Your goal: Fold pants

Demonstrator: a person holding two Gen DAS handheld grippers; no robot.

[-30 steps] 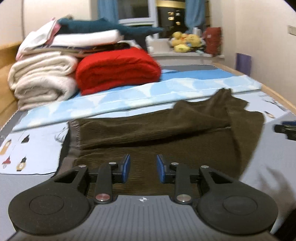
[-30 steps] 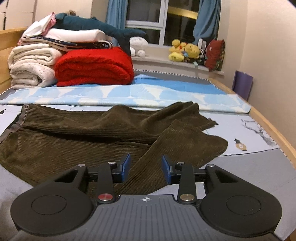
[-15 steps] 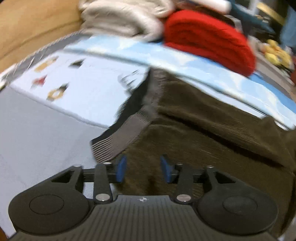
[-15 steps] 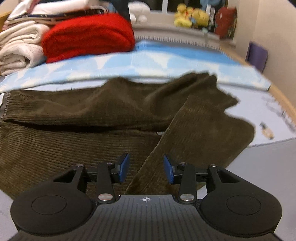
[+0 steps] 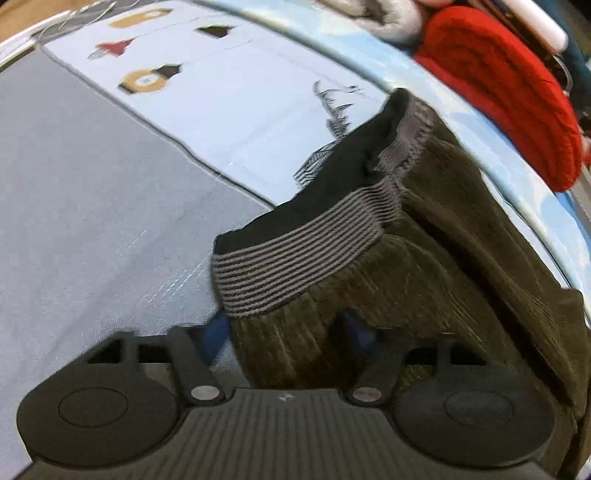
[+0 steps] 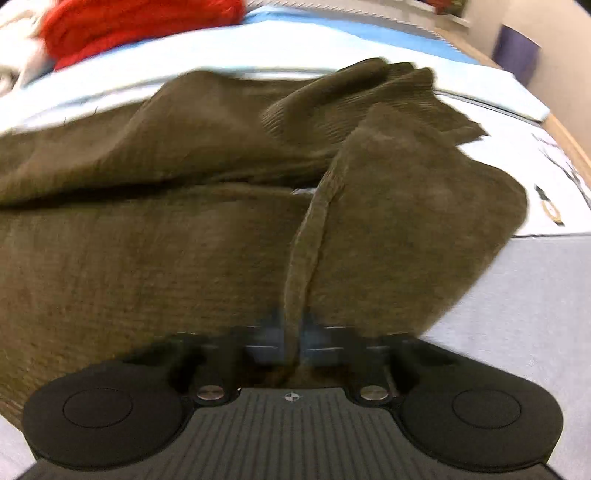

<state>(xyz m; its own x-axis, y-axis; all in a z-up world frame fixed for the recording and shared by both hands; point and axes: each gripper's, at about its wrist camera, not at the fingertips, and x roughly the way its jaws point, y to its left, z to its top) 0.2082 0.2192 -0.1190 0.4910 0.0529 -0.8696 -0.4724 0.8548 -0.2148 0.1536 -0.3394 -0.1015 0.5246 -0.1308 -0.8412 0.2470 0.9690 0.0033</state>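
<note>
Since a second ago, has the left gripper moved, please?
Yes: the left gripper advanced left to the olive-brown corduroy pants' striped grey waistband, away from the red folded blanket.

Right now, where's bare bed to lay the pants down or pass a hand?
Free: the grey sheet left of the waistband, bordered behind by the printed light-blue panel; also grey sheet right of the pants leg end. Crowded: the far side, where the red blanket and pale towels are stacked. The right gripper pinches a fold; the left gripper straddles the waist corner.

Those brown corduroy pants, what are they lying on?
The corduroy pants lie on a printed bedsheet, grey and pale blue with small cartoon figures. What the sheet looks like beneath the fabric is covered.
</note>
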